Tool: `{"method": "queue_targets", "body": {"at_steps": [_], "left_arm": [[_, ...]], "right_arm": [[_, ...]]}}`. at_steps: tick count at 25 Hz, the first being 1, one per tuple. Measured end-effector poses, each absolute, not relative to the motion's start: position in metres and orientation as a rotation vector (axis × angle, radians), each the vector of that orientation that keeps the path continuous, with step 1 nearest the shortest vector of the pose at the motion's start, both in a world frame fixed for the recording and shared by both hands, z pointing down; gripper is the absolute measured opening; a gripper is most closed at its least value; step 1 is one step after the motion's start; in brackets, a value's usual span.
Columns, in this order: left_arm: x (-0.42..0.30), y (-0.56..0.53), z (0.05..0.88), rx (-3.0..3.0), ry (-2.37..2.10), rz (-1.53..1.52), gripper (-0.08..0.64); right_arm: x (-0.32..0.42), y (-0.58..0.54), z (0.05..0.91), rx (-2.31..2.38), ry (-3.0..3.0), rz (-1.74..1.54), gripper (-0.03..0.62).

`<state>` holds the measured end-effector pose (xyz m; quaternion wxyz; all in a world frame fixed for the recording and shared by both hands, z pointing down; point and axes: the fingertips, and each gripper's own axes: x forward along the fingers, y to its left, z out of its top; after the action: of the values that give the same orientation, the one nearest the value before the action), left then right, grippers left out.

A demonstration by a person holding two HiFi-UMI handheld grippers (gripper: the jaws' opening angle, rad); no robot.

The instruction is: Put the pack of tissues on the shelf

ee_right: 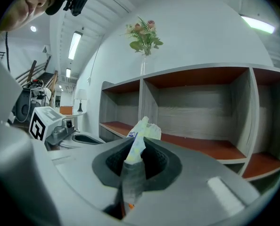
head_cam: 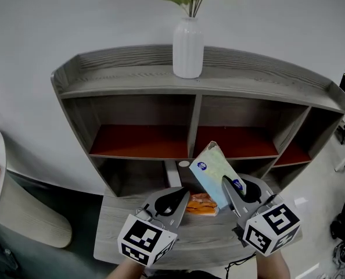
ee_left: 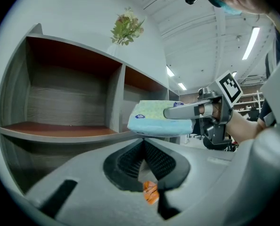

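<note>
Pale green pack (head_cam: 214, 170) is clamped in the right gripper (head_cam: 229, 186), held in the air just in front of the shelf (head_cam: 139, 142) divider. Left gripper (head_cam: 173, 202) has its jaws together, empty, above an orange packet (head_cam: 201, 204). Step looks like the carry to the shelf. Next move: push forward into a red-floored bay, set it flat, release.

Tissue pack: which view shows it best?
Left gripper view: the tissue pack shows almost whole from the side, with the right gripper clamped across it. Head view shows its printed face, tilted, lower end hidden by that gripper. Right gripper view shows only a thin edge between the jaws.
</note>
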<state>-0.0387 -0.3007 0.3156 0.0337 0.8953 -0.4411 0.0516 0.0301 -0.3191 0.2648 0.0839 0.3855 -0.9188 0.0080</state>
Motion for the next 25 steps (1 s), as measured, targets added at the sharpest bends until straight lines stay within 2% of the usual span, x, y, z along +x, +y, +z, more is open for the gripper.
{"method": "queue_targets", "body": {"at_steps": [13, 25], "left_arm": [[-0.028, -0.323, 0.31, 2.773, -1.296, 0.105, -0.011], [-0.036, -0.341, 0.308, 2.767, -1.31, 0.096, -0.011]], "right_arm": [[0.036, -0.322, 0.246, 1.13, -2.753, 0.044, 0.023], [0.04, -0.353, 0.233, 1.235, -2.699, -0.087, 0.023]]}}
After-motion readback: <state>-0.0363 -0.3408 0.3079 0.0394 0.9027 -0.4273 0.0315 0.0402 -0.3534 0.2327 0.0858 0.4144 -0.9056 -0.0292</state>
